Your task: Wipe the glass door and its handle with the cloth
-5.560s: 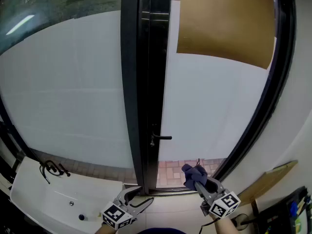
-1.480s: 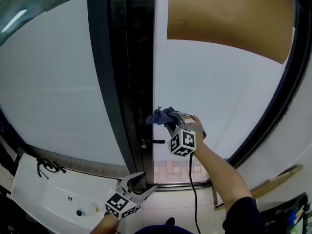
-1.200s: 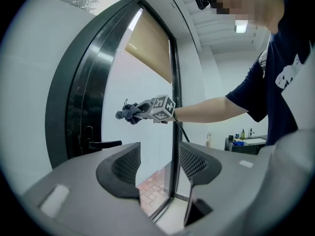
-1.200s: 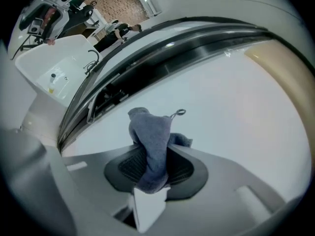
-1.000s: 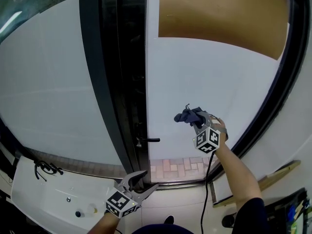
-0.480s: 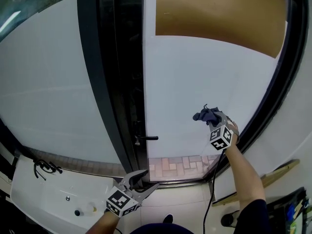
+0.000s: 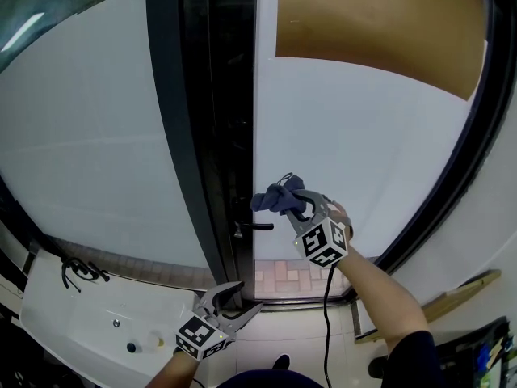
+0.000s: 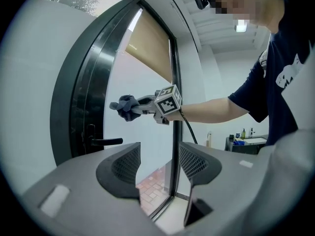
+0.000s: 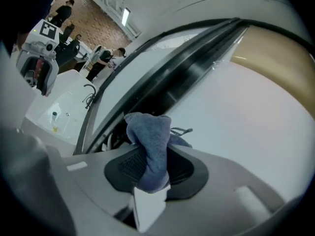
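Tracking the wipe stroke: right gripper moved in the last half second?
Yes. The right gripper, holding the cloth, went left across the glass, ending just above the door handle.
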### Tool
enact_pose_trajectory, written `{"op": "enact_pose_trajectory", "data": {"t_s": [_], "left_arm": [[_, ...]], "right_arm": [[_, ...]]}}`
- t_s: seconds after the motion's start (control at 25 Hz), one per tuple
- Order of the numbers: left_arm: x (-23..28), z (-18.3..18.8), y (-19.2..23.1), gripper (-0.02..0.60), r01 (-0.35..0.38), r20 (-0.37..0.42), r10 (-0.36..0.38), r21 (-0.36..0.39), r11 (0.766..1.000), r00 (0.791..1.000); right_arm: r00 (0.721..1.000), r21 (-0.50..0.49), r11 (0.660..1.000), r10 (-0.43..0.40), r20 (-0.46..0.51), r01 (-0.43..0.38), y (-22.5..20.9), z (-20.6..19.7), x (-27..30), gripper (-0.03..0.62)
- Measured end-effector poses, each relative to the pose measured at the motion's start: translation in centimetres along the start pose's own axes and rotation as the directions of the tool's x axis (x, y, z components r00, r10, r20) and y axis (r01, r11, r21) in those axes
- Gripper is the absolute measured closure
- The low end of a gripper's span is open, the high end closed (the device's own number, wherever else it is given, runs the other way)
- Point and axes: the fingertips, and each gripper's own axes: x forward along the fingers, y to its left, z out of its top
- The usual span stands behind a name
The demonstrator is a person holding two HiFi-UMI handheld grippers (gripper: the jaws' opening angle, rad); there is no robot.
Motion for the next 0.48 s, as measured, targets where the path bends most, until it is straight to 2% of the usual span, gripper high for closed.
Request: {"op": "enact_pose_trajectory", "data": {"t_s": [0.2,0.48], "left_arm": [[-1.5,-0.2,0.6,0.342,-0.04,0.005,0.04,-0.014,0.999,0.999],[-3.7,-1.1,1.7,0.342,-0.099,0.002,0.099,-0.033,0.995,0.995]], "right_arm": [[0.996,0.028,0.996,0.08,0.031,-0.08,3.9,3.8,4.8,0.488],[0.991,0.083,0.987,0.135,0.002,-0.134,7.3,4.7,9.5,0.488]]}}
